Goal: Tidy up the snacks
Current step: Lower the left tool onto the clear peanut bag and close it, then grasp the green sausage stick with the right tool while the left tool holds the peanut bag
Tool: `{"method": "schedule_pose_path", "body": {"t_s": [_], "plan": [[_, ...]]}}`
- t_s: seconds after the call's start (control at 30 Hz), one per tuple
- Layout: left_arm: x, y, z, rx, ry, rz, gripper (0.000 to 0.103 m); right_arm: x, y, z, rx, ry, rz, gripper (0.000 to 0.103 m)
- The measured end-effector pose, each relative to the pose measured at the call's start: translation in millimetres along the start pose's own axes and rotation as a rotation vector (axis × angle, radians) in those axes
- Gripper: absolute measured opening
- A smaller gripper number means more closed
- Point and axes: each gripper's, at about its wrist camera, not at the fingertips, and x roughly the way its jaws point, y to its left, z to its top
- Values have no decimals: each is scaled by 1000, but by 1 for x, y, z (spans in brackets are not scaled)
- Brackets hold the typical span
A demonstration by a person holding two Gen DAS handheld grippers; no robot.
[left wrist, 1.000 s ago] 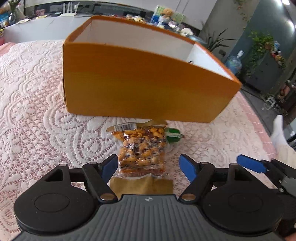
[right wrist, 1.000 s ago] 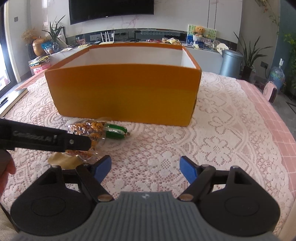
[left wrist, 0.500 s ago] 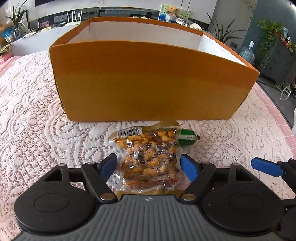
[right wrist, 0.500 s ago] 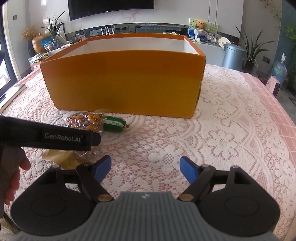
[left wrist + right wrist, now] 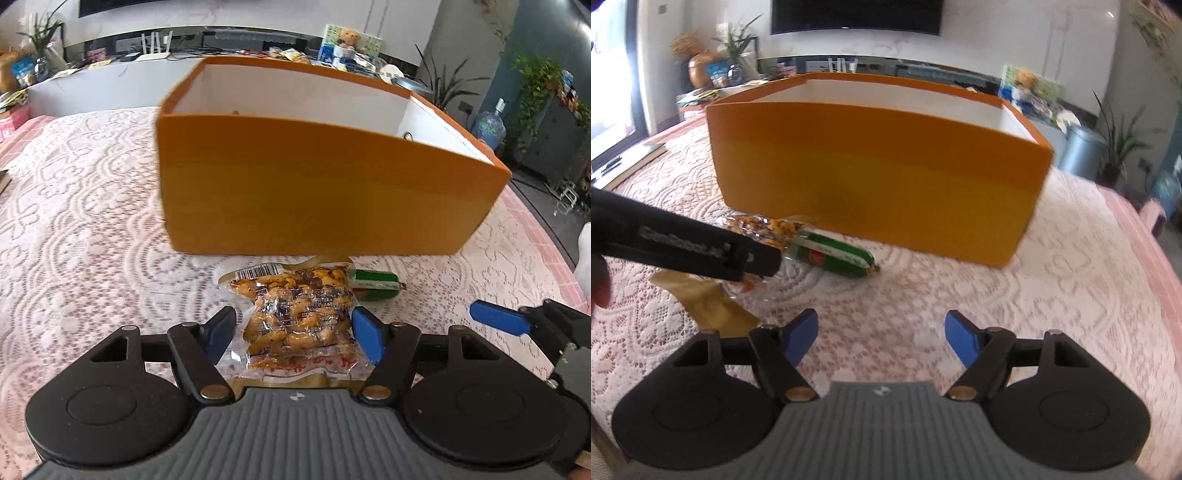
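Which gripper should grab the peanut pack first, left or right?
Left. The left gripper already straddles the peanut pack, its jaws just closing in. The right gripper has only lace tablecloth between its jaws.

The nut packet point(image 5: 295, 317) lies on the tabletop point(image 5: 92, 229) between the fingers of the left gripper point(image 5: 293, 332), its far end reaching ahead of them. Just beyond and to the right of that gripper, the sausage point(image 5: 375, 284) lies touching the packet. Behind both stands the box point(image 5: 306, 188). The right gripper point(image 5: 881, 338) hangs right of the left gripper, with bare tabletop between its fingers.
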Motion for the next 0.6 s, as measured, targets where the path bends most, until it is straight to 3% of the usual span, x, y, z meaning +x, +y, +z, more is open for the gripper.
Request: {"method": "schedule_pose_path", "body": {"t_s": [0.33, 0.4, 0.43, 0.6], "plan": [[-6, 29, 7, -74, -3, 21, 78, 28, 8, 22, -207, -64, 91, 69], [-6, 31, 7, -79, -2, 28, 75, 34, 7, 26, -242, -68, 118, 69], [-6, 33, 7, -82, -2, 30, 67, 36, 6, 27, -255, -69, 131, 68], [-2, 38, 5, -102, 22, 21, 66, 52, 6, 35, -305, -57, 175, 63]]}}
